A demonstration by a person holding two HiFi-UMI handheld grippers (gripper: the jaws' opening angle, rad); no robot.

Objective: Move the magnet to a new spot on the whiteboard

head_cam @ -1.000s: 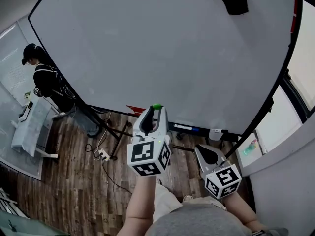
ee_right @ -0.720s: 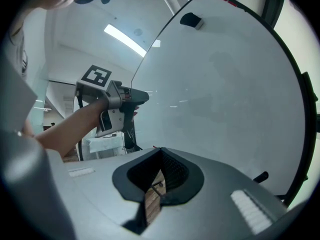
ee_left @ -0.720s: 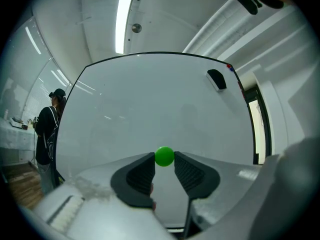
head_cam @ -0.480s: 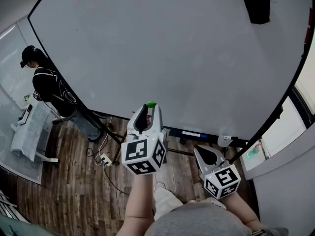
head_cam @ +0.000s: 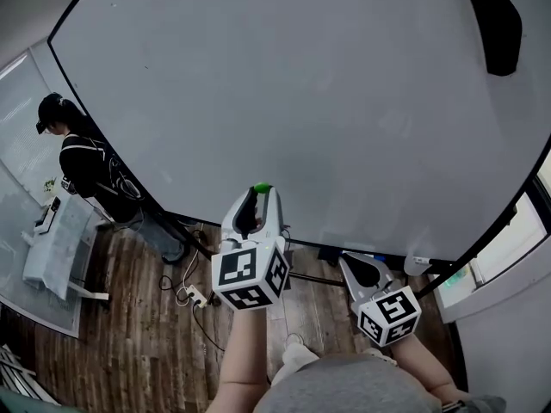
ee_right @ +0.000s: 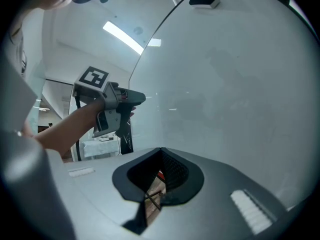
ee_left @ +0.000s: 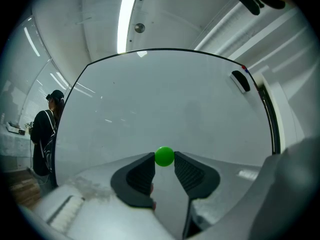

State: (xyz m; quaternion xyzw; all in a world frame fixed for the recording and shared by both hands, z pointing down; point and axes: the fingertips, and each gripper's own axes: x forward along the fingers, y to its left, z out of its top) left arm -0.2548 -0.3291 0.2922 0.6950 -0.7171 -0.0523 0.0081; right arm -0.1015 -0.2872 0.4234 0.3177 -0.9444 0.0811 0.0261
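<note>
A small green ball magnet [ee_left: 164,156] sits pinched between the tips of my left gripper [ee_left: 164,160], which is shut on it. In the head view the magnet [head_cam: 261,188] shows at the tip of the left gripper [head_cam: 261,194], held level in front of the lower part of the big whiteboard [head_cam: 284,84]; whether it touches the board I cannot tell. My right gripper [head_cam: 349,260] hangs lower and to the right, its jaws meeting with nothing between them [ee_right: 161,152]. The right gripper view also catches the left gripper [ee_right: 131,98] side-on.
A black eraser [head_cam: 495,28] clings to the board's upper right, also seen as the eraser [ee_left: 241,81]. A person in dark clothes [head_cam: 82,157] stands at the board's left end beside a table [head_cam: 52,231]. The board's stand and cables [head_cam: 185,274] lie on the wooden floor below.
Both grippers have moved left along the board, the left one still holding the magnet; the eraser has slid toward the right edge of the head view.
</note>
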